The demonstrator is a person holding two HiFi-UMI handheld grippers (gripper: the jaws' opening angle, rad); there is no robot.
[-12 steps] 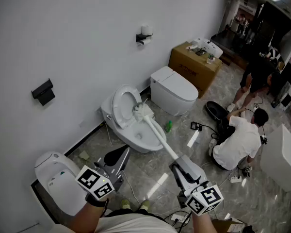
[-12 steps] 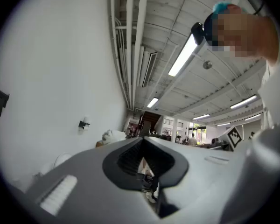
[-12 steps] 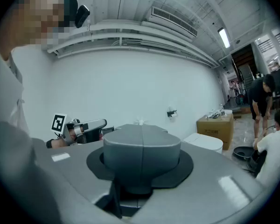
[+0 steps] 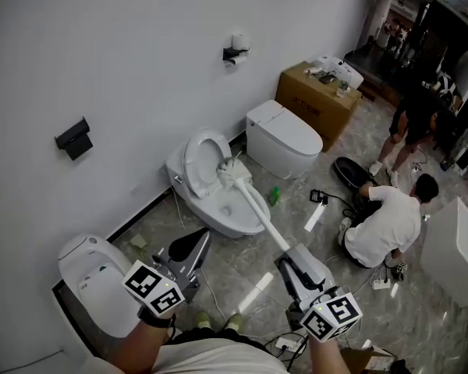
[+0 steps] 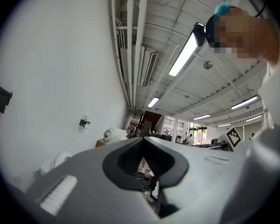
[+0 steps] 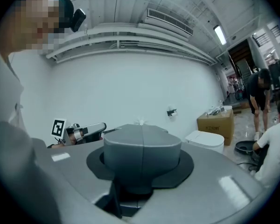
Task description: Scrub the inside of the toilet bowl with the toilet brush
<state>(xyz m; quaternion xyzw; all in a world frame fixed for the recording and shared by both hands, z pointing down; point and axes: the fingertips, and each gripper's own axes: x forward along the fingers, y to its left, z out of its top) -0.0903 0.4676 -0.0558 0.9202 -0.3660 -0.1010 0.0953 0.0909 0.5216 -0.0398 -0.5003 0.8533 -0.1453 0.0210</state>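
Note:
A white toilet (image 4: 232, 218) stands by the wall with its lid (image 4: 201, 159) raised. The white toilet brush has its head (image 4: 232, 174) over the back rim of the bowl, against the lid's lower edge. Its long handle (image 4: 257, 213) slants down to my right gripper (image 4: 285, 262), which is shut on the handle's end. In the right gripper view the jaws (image 6: 142, 127) are pressed together and only the brush tip (image 6: 141, 121) peeks over them. My left gripper (image 4: 193, 246) hangs left of the handle, shut and empty, near the toilet's front.
A second, closed toilet (image 4: 285, 139) and a cardboard box (image 4: 320, 96) stand further right. A third toilet (image 4: 93, 279) sits at lower left. A green bottle (image 4: 273, 197) and cables lie on the floor. One person crouches (image 4: 386, 224); another stands (image 4: 417, 119).
The brush head stays at the back of the bowl by the lid. The head view has shifted slightly, and both grippers hold nearly the same places.

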